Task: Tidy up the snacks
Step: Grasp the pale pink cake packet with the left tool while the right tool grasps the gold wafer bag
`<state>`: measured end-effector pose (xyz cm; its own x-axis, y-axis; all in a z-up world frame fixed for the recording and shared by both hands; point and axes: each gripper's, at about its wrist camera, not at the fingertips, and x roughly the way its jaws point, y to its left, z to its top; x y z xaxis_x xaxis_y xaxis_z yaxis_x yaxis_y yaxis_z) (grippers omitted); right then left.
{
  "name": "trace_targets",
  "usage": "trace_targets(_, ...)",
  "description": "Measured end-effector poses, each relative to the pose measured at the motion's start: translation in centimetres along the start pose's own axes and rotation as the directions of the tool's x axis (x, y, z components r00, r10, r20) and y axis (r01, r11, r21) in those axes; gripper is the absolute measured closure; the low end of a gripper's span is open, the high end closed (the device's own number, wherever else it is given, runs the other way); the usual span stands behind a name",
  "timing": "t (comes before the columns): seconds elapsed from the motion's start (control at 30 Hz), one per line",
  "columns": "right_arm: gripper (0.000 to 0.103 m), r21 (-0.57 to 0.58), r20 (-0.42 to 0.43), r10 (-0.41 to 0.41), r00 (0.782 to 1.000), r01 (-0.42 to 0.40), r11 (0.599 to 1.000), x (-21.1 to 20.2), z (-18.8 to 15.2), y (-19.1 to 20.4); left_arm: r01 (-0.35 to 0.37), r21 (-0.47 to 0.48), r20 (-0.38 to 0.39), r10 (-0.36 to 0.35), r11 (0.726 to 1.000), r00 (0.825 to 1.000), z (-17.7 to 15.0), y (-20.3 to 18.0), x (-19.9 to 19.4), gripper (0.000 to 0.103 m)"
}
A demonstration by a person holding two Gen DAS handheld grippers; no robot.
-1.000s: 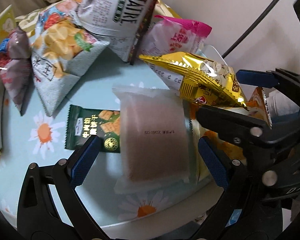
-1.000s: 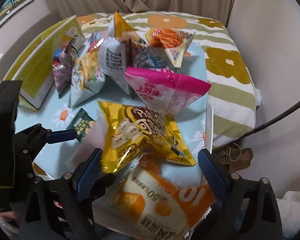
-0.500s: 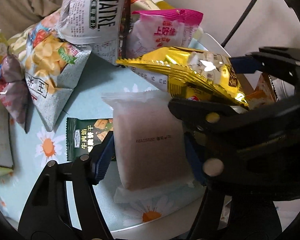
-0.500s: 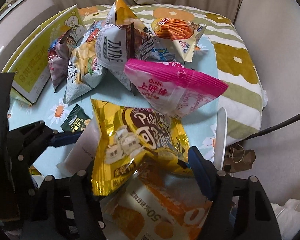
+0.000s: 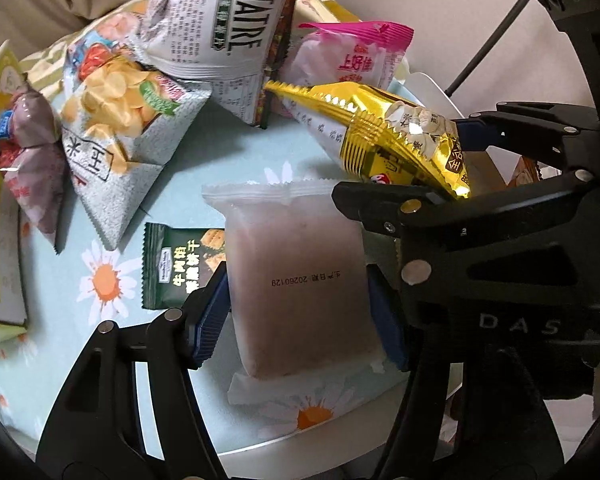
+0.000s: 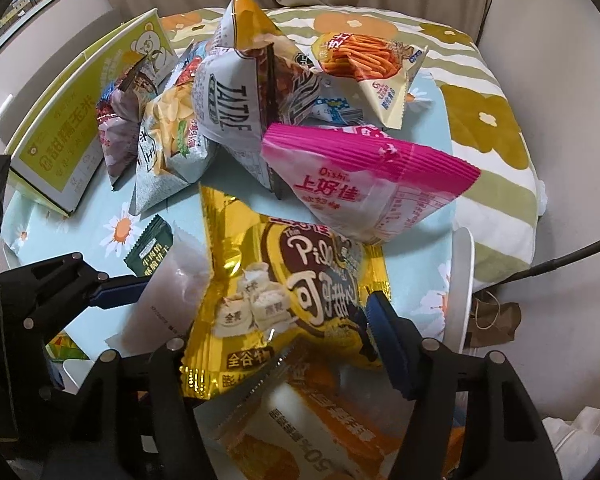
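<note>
A pale translucent packet [image 5: 300,280] with pinkish-brown filling lies flat on the daisy-print table [image 5: 100,360]. My left gripper [image 5: 298,312] straddles it, jaws closing, both blue pads touching its long sides. One of the left gripper's fingers [image 6: 116,292] shows in the right wrist view beside the same packet [image 6: 168,300]. My right gripper [image 6: 284,332] is closing on a gold foil snack bag [image 6: 300,280], which is crumpled between its fingers; the left finger is hidden behind the bag. In the left wrist view the right gripper [image 5: 428,164] clamps the gold bag [image 5: 380,128].
An orange bag [image 6: 320,420] lies under the gold one. Close behind are a pink bag [image 6: 360,184], a grey TAIRE bag [image 5: 228,40], a chips bag [image 5: 116,120] and a small green packet [image 5: 176,268]. A yellow-green box [image 6: 60,132] stands at left. The table's rim [image 5: 300,444] is near.
Both grippers' jaws have narrowed from wide apart onto their packs. The gold bag has crumpled and tipped up between the right fingers. The pale packet stays flat.
</note>
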<state>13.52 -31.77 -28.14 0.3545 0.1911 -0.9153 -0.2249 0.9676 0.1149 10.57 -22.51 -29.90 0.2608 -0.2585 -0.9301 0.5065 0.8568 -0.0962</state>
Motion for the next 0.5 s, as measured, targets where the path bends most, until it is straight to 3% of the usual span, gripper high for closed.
trace_targets(0.5,0.066,0.052,0.059,-0.031,0.998,0.028,0.998,-2.5,0.4,-0.2,0.009,-0.054,0.026,-0.007,0.999,1.000,0.8,3.1,-1.5,0.043)
